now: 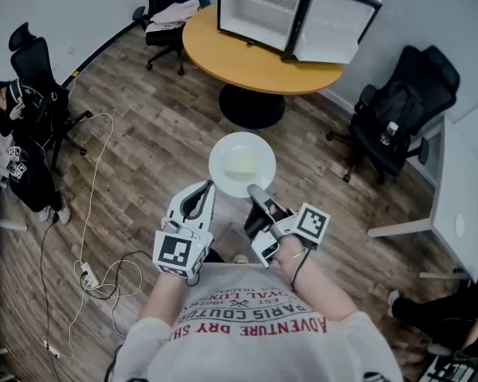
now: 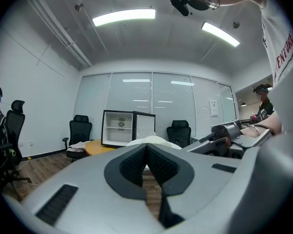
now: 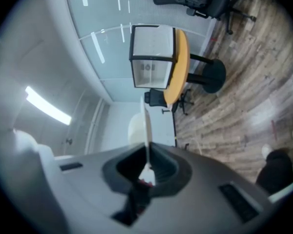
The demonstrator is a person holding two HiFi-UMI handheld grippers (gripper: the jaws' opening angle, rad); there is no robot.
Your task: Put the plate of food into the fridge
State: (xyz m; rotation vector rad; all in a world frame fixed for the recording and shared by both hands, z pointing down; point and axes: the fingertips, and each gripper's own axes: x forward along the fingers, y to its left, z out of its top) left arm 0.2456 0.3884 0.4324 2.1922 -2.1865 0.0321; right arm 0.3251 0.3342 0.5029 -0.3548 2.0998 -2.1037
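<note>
This is an office meeting room. Black swivel chairs [image 1: 398, 110] on castors stand around a round wooden table [image 1: 223, 58], and a white table [image 1: 462, 189] runs along one side. The far wall is made of tall glass panels [image 2: 151, 99], seemingly with blinds behind them, though the wide lens makes that hard to confirm. Strip lights [image 2: 124, 16] cross a plain ceiling. The wood-plank floor [image 1: 151, 150] carries a power strip [image 1: 88, 275] and trailing white cable. A small fridge [image 1: 259, 6] stands open on the round table.

my left gripper [image 1: 201, 189] is matt grey plastic with ribbed black pads [image 2: 132, 167]; the round white plate [image 1: 241, 164] looks smooth and glossy, the brown plank floor [image 1: 143, 134] grained wood
</note>
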